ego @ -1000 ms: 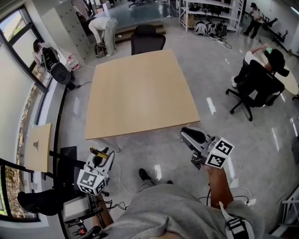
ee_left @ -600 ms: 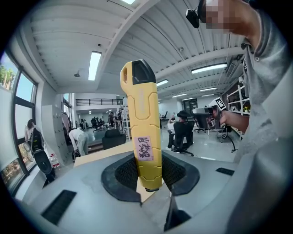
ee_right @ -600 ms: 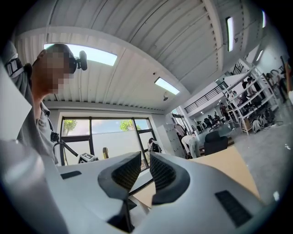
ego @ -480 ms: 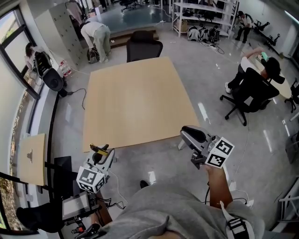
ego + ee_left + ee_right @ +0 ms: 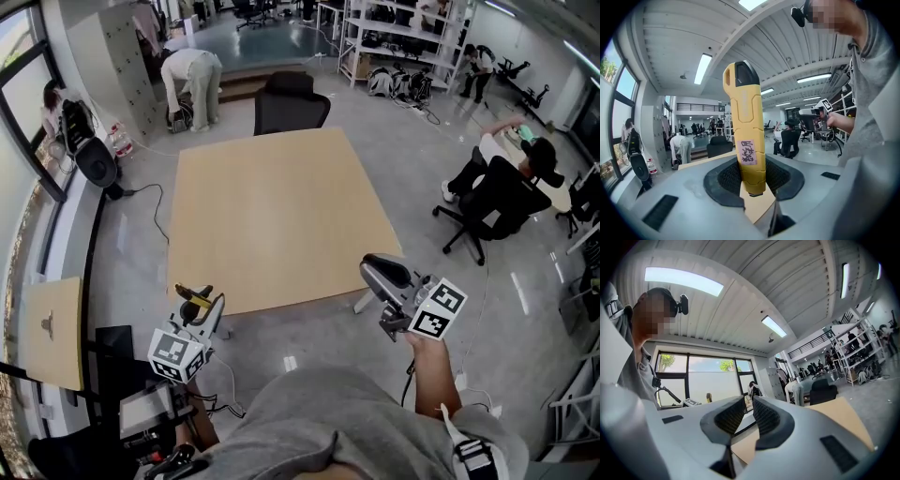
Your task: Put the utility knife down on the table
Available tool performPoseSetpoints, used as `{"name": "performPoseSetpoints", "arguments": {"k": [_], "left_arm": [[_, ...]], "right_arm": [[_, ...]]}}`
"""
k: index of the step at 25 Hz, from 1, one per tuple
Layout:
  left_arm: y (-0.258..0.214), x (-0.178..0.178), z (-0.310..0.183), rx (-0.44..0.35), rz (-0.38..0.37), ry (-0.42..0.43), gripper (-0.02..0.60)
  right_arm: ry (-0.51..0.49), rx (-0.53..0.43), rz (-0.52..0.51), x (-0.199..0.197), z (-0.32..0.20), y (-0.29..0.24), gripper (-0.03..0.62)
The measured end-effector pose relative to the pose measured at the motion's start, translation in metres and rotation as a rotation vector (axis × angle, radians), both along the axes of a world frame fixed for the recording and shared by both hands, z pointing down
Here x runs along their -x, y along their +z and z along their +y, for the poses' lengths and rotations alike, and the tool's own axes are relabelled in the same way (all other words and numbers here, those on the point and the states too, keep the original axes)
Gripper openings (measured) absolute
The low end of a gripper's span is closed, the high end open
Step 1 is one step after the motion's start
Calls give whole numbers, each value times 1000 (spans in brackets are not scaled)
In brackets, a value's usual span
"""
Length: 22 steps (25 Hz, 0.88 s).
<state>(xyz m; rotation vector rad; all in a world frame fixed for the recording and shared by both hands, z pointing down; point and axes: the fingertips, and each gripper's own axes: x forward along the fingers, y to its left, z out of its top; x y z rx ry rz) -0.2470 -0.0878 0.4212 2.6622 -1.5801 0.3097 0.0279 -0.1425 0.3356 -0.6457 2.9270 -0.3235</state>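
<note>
Between the pads of the left claw (image 5: 752,180) stands the knife (image 5: 746,131): yellow body upright, black cap on top, pink label (image 5: 747,152) towards the camera. The pads press on its lower end, so it is gripped and held off the tabletop (image 5: 272,216).

Right claw (image 5: 375,269): jaws a narrow gap apart, nothing between them.

Change against one second ago:
- The tabletop's near edge lies closer to both claws. A broad band of floor (image 5: 319,323) then separated the left claw from that edge; its tip now sits just short of the near-left corner.
- The right claw stays just beside the near-right corner, on the floor side.
- A shoe seen below the claws then is out of view now.
- The grip on the knife is unchanged.

Edges and room:
- The near edge runs across ahead of both claws, from one to the other.
- The tabletop surface ahead of the claws is bare wood right to the far edge.
- A black chair (image 5: 291,98) stands against the far edge, well beyond the claws.
- Right of the right claw is open floor; a seated person (image 5: 506,187) is well apart.
- Left of and below the left claw it is tighter, with dark gear (image 5: 141,412) and cables (image 5: 225,375) near.
- A person bending over (image 5: 192,70) is far ahead-left, well apart.
</note>
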Motion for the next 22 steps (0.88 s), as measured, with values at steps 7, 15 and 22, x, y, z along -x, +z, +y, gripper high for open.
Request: {"name": "performPoseSetpoints", "arguments": {"k": [7, 15, 22], "left_arm": [[7, 18, -14, -1, 25, 1, 107], [4, 36, -31, 29, 24, -47, 107], [3, 26, -82, 42, -9, -106, 107]], "right_arm": [[18, 15, 28, 14, -14, 7, 63], [-24, 43, 23, 34, -50, 6, 63], [-91, 43, -18, 29, -118, 10, 62]]}}
